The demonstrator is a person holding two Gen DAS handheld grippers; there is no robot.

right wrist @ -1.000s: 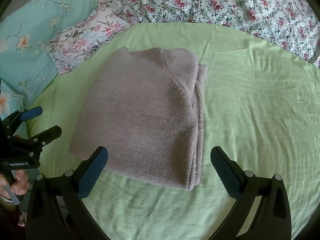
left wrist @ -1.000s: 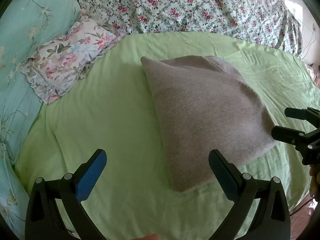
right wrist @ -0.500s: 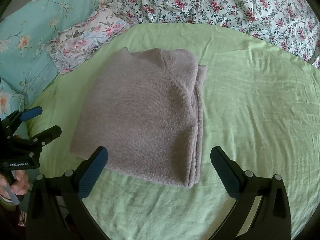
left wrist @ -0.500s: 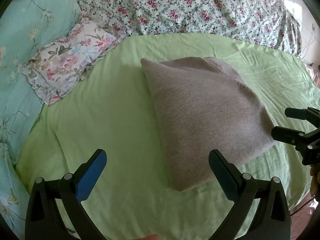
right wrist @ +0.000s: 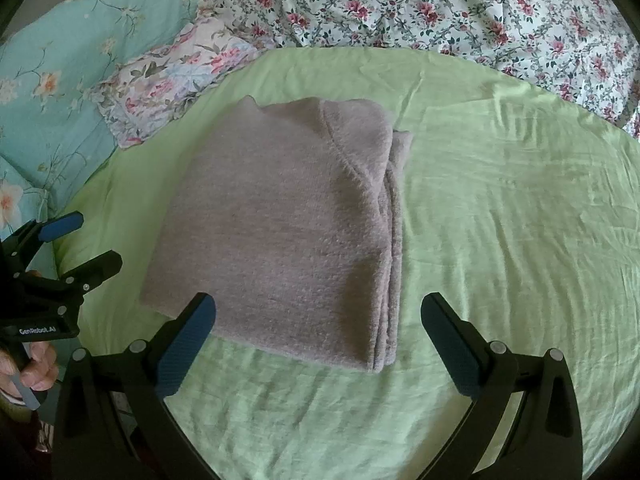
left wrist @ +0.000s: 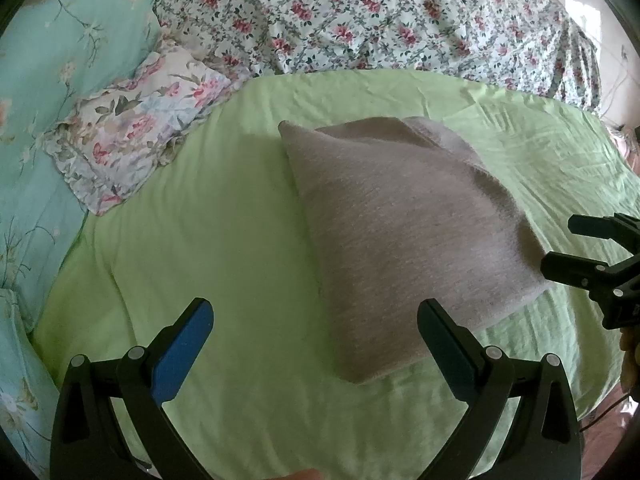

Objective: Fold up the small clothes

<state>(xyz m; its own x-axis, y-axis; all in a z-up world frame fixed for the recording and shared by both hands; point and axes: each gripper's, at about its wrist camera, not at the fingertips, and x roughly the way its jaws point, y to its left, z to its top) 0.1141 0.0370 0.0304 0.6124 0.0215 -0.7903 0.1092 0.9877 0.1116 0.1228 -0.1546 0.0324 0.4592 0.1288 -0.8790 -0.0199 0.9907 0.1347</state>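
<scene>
A grey knitted garment (left wrist: 404, 232) (right wrist: 288, 232) lies folded into a rectangle on the green sheet, its stacked layers showing along the right edge in the right wrist view. My left gripper (left wrist: 314, 320) hovers open at the garment's near left corner, holding nothing. My right gripper (right wrist: 318, 316) stands open just before the garment's near edge, also with nothing between its fingers. Each gripper appears at the edge of the other's view: the right gripper (left wrist: 560, 246) beside the garment's right corner, the left gripper (right wrist: 80, 238) at its left, held by a hand (right wrist: 36, 364).
The green sheet (right wrist: 500, 220) covers the bed. A floral pillow (left wrist: 132, 128) and a turquoise quilt (left wrist: 52, 72) lie at the left. A flowered bedspread (left wrist: 380, 20) runs across the back. The bed's edge drops away at far right (left wrist: 616, 384).
Both grippers have drifted very slightly back from the garment. The garment lies as before, and both grippers stay open.
</scene>
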